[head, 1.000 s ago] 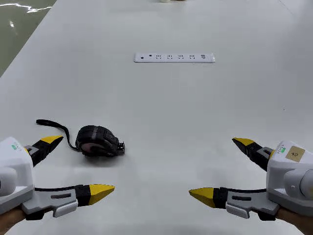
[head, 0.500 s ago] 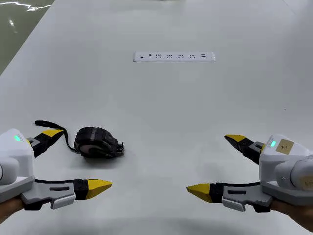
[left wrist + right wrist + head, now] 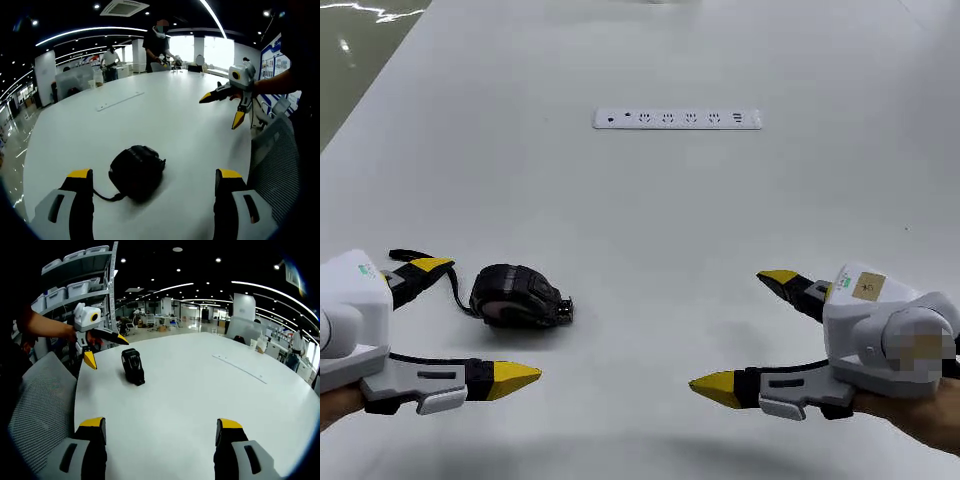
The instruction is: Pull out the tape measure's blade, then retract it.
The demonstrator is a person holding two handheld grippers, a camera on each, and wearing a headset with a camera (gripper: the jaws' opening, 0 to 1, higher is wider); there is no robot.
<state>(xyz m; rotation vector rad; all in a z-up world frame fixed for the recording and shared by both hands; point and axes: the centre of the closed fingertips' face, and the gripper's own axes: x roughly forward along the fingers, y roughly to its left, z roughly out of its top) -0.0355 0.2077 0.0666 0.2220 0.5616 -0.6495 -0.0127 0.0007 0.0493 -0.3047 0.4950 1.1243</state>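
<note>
A black tape measure (image 3: 517, 296) with a black wrist strap (image 3: 420, 258) lies on the white table (image 3: 650, 210), blade retracted. In the left gripper view the tape measure (image 3: 136, 170) sits just ahead, between the two yellow-tipped jaws. My left gripper (image 3: 470, 320) is open at the table's near left, straddling the strap side of the case without touching it. My right gripper (image 3: 745, 330) is open at the near right, well apart from the tape measure (image 3: 133, 366), with nothing between its jaws.
A white power strip (image 3: 677, 119) lies flat farther back at the table's middle. In the gripper views people stand at the table's far end (image 3: 160, 42), shelving with bins (image 3: 80, 270) rises at one side, and a mesh chair (image 3: 40, 395) stands by the table edge.
Both grippers have moved slightly inward and forward; the right one has shifted left toward the table's middle. The tape measure has stayed in place.
</note>
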